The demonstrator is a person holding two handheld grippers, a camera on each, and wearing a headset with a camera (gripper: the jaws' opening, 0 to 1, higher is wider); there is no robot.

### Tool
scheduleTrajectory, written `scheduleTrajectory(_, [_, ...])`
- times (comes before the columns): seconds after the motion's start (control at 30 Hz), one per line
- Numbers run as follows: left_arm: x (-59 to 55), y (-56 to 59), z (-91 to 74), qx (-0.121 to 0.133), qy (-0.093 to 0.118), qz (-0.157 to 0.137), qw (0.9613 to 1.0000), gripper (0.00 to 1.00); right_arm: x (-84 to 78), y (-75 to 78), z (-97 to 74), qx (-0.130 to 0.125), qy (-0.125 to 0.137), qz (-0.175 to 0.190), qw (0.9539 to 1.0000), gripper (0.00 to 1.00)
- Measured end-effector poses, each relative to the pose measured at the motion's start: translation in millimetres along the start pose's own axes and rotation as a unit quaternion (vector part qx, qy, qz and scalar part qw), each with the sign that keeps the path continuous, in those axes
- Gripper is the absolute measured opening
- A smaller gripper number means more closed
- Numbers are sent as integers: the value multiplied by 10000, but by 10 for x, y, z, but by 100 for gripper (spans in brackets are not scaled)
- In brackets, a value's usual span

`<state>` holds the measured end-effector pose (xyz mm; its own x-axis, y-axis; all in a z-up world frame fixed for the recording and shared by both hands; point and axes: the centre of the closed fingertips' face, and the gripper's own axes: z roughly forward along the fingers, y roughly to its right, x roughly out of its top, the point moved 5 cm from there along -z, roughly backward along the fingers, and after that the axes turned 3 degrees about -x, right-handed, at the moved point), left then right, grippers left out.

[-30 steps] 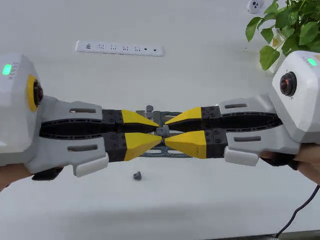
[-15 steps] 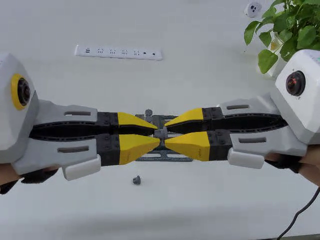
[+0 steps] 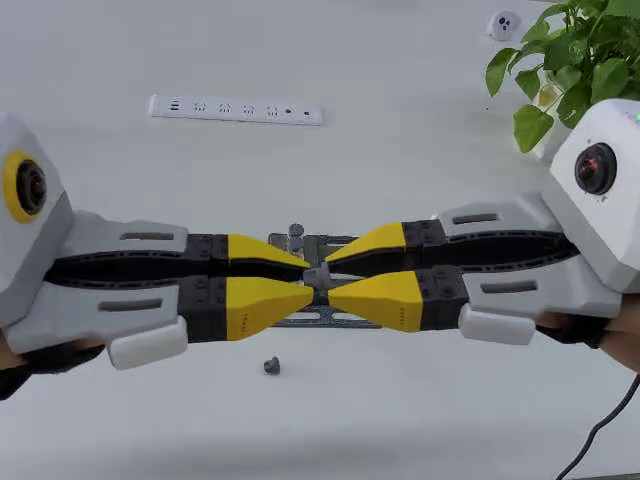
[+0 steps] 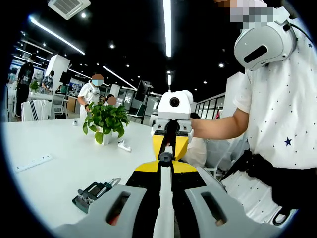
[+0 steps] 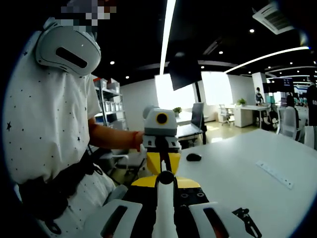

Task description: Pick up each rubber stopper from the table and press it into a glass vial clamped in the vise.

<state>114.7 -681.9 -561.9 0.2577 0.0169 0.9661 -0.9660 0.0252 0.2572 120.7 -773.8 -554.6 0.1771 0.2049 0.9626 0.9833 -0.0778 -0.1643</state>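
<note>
My left gripper [image 3: 308, 277] and right gripper [image 3: 330, 275] meet tip to tip above the table. A small grey rubber stopper [image 3: 318, 277] sits between the two sets of yellow tips, and both pairs of jaws are closed on it. The left gripper view has the stopper [image 4: 166, 157] at my own jaw tips, with the right gripper behind it. In the right gripper view the stopper [image 5: 165, 177] sits the same way. Beneath the grippers lies the metal vise [image 3: 300, 245], with a grey-capped vial [image 3: 296, 232] standing in it. A second stopper [image 3: 271, 367] lies loose nearer to me.
A white power strip [image 3: 236, 109] lies at the back left. A potted plant [image 3: 575, 60] and a small white device [image 3: 504, 24] stand at the back right. A black cable [image 3: 600, 430] runs off the front right corner.
The left gripper has drawn slightly left and down in the picture. The stopper stays pinched between the two sets of tips. The right gripper has barely moved.
</note>
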Motion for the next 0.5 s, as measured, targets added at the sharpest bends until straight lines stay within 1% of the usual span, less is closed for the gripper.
scheduleTrajectory(0.23, [-22, 3, -10, 9, 9, -28, 10000, 3, -10, 0, 25, -13, -59, -49, 10000, 6])
scheduleTrajectory(0.5, [-66, -30, -3, 86, -21, -24, 10000, 4, -49, 37, 41, -59, -179, -60, 9998, 6])
